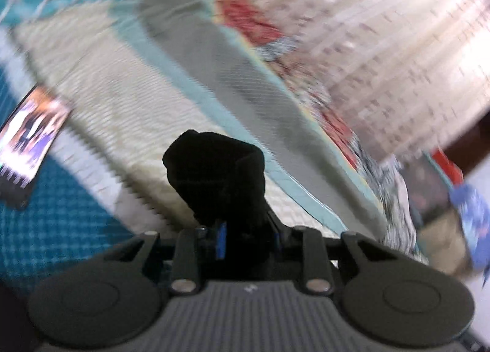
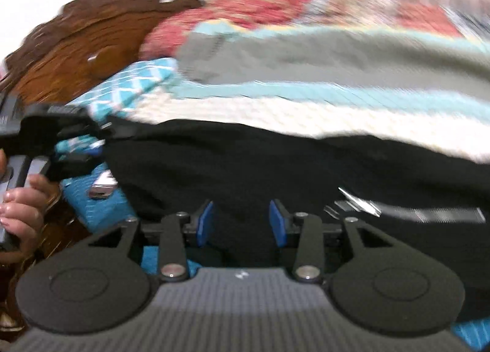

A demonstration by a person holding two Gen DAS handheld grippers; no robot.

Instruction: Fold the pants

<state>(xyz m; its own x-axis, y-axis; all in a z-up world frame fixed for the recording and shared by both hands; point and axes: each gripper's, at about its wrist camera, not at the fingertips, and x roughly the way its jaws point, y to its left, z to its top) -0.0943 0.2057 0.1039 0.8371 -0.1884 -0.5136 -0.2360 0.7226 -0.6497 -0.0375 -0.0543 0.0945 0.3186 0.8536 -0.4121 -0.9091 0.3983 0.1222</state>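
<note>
Ahead of my right claw (image 2: 242, 223) the black pants (image 2: 291, 168) fill the whole near strip of the bed (image 2: 245, 113), cloth lying between the parted pads. To its left the way is blocked by the other hand (image 2: 21, 211) on its grip, with the brown carved headboard (image 2: 76, 43) behind. Past my left claw (image 1: 245, 238), which pinches a bunch of black cloth, the cream and teal bedspread lies bare; a phone (image 1: 29, 150) sits at the left edge and a curtain (image 1: 382, 46) hangs on the right.

Matt black cloth pants (image 2: 275, 162) — carved wood headboard (image 2: 79, 39)
</note>
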